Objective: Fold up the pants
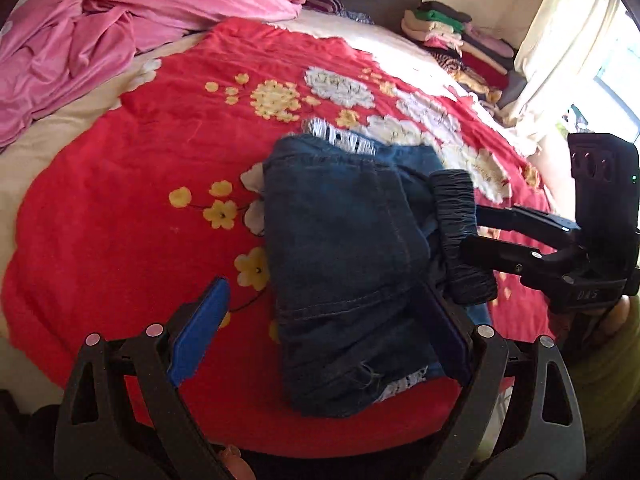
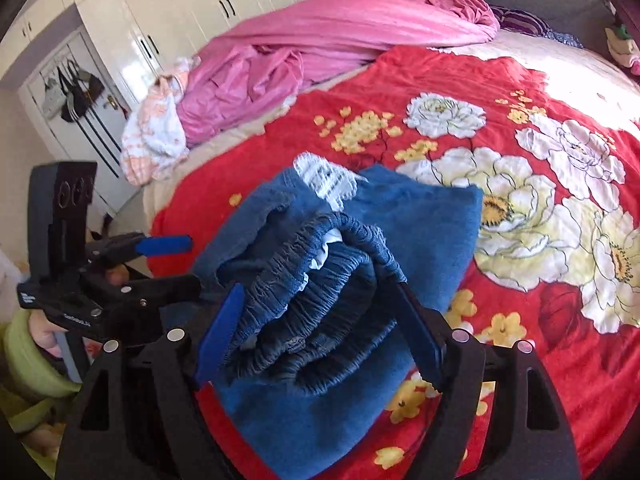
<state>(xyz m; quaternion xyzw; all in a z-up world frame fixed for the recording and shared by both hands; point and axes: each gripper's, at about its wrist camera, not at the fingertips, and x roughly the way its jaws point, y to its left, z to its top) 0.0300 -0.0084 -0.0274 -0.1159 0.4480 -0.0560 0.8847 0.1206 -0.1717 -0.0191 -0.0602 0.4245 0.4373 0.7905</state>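
1. Left gripper (image 1: 320, 320): jaws gaping wide, straddling the folded pants (image 1: 344, 264), gripping nothing.
2. Pants lying folded on the red blanket (image 1: 140, 200), centre.
3. Right gripper (image 2: 320, 332), at 3 o'clock: half-open around the bunched waistband (image 2: 316, 300); grip unclear.

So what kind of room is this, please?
Most likely a bedroom at home: the jeans lie on a bed with a red flowered blanket, white wardrobes line the wall, and folded clothes are stacked nearby.
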